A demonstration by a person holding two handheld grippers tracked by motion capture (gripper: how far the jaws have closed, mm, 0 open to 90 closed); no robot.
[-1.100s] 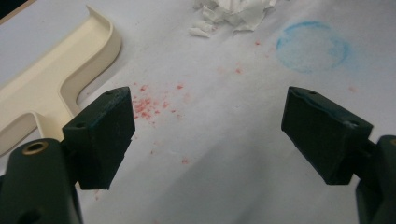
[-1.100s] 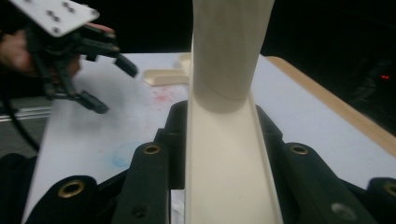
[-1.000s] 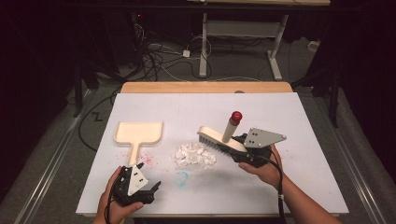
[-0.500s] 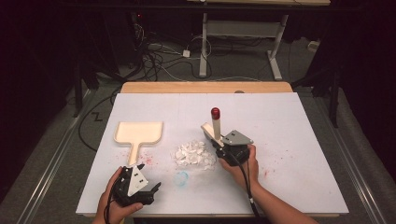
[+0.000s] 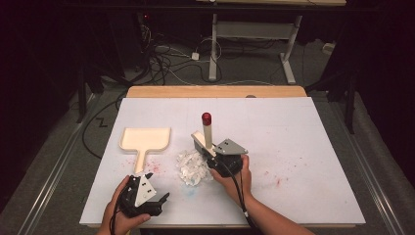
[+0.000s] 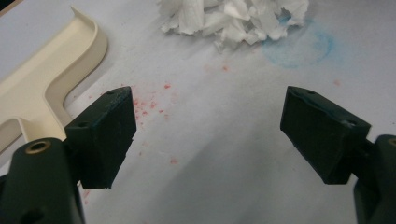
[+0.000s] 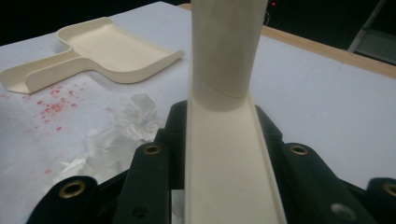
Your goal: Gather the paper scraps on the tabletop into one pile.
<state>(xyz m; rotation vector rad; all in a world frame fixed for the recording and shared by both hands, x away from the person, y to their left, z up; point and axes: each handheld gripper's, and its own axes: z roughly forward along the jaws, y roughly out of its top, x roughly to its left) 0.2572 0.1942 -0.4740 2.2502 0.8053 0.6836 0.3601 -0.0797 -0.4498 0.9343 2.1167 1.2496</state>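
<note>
A cream hand brush [image 5: 206, 134] with a red-tipped handle stands almost upright, and my right gripper [image 5: 215, 159] is shut on its base. From the right gripper view the brush [image 7: 224, 93] rises between the jaws of that gripper [image 7: 224, 154]. A pile of white paper scraps [image 5: 192, 166] lies just left of the brush head. The cream dustpan [image 5: 145, 139] rests flat farther left, handle toward me. My left gripper [image 5: 159, 201] sits open near the front edge, holding nothing. Past its open jaws [image 6: 210, 126] are the scraps [image 6: 233, 18] and the dustpan [image 6: 42, 84].
The white table sheet [image 5: 303, 147] carries red speckles and a faint blue ring [image 6: 299, 46] by the scraps. A wooden strip [image 5: 215, 91] runs along its far edge. Cables and desk legs lie on the floor beyond.
My right gripper has carried the brush leftward up against the paper pile, and the handle has swung more upright. The left gripper has stayed put.
</note>
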